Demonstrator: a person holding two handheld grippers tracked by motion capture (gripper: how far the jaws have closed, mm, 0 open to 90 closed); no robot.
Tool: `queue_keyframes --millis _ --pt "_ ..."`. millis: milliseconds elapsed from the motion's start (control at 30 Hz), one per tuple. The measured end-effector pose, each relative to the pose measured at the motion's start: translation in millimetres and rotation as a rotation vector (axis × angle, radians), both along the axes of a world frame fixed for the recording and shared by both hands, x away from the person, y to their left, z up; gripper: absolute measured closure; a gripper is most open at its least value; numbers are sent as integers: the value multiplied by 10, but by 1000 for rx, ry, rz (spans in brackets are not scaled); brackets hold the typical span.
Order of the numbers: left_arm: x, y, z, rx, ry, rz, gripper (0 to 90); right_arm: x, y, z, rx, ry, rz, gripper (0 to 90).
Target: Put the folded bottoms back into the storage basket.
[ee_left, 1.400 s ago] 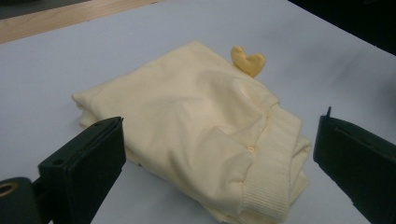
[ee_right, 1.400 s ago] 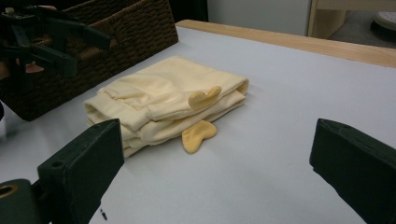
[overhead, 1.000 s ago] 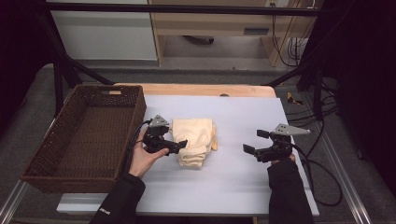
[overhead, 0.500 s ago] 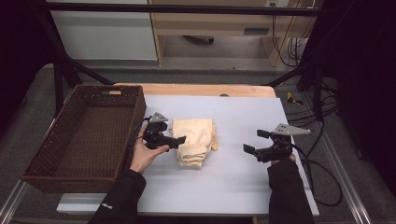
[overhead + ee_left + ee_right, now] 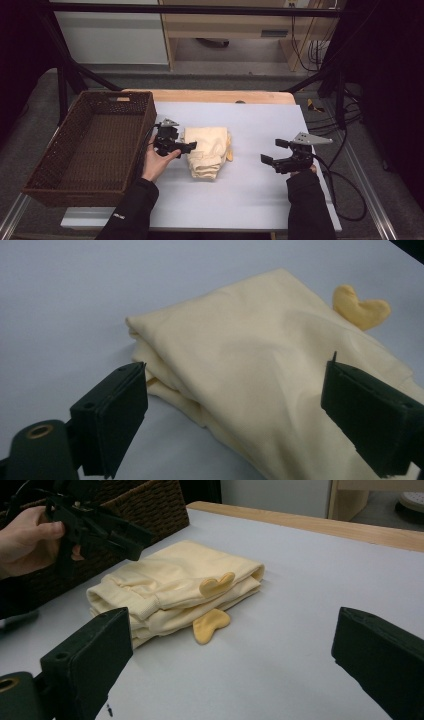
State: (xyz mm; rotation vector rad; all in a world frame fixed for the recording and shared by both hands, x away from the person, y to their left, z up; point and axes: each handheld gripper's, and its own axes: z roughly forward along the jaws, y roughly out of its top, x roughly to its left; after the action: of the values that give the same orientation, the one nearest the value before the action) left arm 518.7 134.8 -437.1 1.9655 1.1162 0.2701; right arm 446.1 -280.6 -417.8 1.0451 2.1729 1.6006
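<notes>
Cream folded garment (image 5: 207, 151) lies near the middle of the grey table (image 5: 260, 200), just beside the wicker basket (image 5: 90, 145), its stacked edge turned toward the left gripper (image 5: 187, 146). That gripper's jaws have just been closing yet stand wide astride the folded edge, pads not pressing, apparently to pinch all layers together. The right gripper (image 5: 270, 152), jaws wide and empty, waits well apart.

L gripper (image 5: 186, 146) jaws wide, just been closing, R gripper (image 5: 272, 152) open
</notes>
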Motion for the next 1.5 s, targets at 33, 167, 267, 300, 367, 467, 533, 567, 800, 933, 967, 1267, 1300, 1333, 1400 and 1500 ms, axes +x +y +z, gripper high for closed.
queue_keyframes --millis 33,167,267,300,367,467,533,567,800,933,967,1267,1300,1333,1400,1500 --pt "20 1 -17 2 6 3 131 0 0 0 1 0 0 32" --pt "51 -5 -60 7 23 10 160 -1 -2 2 3 0 -1 32" --pt "79 2 -98 1 47 9 196 -1 -4 2 2 -2 0 32" --pt "86 3 -109 8 49 12 205 -1 -3 2 3 -1 0 32" --pt "96 5 -130 6 61 15 223 0 0 1 2 1 0 32" --pt "104 8 -146 8 70 17 231 1 1 -1 1 2 0 32" --pt "111 6 -165 8 81 15 232 1 1 -1 1 2 0 32" --pt "116 5 -183 3 90 15 235 1 1 -1 2 2 0 32" --pt "127 -4 -262 -15 122 13 244 0 -1 1 3 1 0 32" --pt "133 -15 -294 -43 144 9 263 0 1 1 4 2 1 32" --pt "133 -15 -294 -43 144 9 271 0 1 1 4 2 1 32" --pt "140 -75 -347 -70 165 -3 292 0 -3 5 8 0 2 32" --pt "139 -73 -351 -76 168 -2 301 1 -3 4 7 0 1 32" --pt "139 -73 -351 -76 168 -2 306 1 -3 4 7 0 1 32" --pt "134 -73 -357 -82 170 0 319 1 -2 2 6 0 3 32" --pt "112 -70 -358 -90 182 -1 345 1 -2 4 7 -1 1 32"
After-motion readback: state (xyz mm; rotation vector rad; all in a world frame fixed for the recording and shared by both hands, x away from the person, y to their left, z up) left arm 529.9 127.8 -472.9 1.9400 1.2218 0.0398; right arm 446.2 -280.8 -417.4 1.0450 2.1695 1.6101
